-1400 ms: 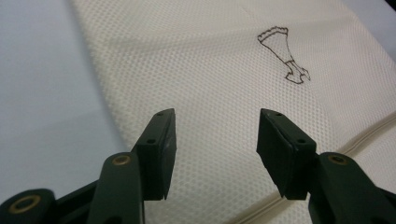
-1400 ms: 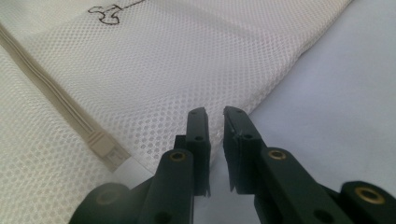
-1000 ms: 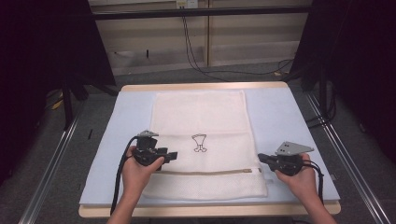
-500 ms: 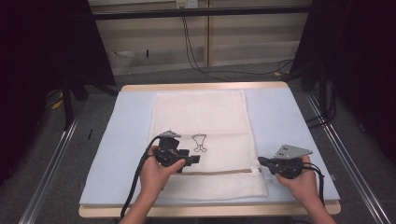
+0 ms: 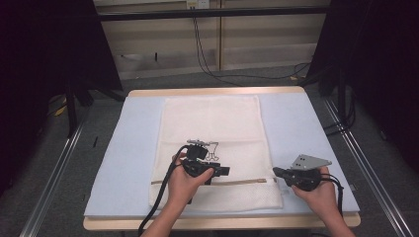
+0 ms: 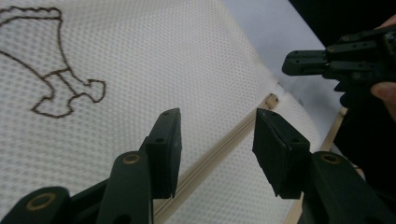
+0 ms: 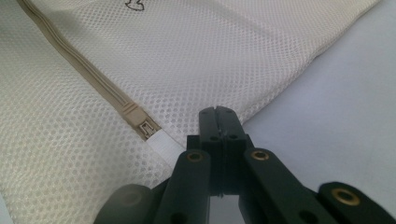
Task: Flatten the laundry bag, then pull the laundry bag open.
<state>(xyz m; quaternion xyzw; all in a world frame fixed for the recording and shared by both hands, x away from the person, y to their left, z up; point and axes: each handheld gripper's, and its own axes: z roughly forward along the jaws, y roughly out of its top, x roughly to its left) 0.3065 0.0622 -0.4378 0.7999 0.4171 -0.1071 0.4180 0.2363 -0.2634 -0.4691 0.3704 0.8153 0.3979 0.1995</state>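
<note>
Mesh laundry bag (image 5: 212, 148) flat on a padded surface (image 5: 301, 128), a tool at each side of its zipper.

We see the tan zipper (image 6: 219, 144) running just under our left tool (image 6: 215, 147), whose jaws have just been closing, half apart, nothing gripped. Our right tool (image 7: 218, 116), jaws pressed together, sits at the bag's edge just beside the zipper's end (image 7: 142, 125).

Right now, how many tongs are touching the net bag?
2. The left tongs sit open over the zipper mid-bag; the right tongs pinch the net bag at its right edge.
</note>
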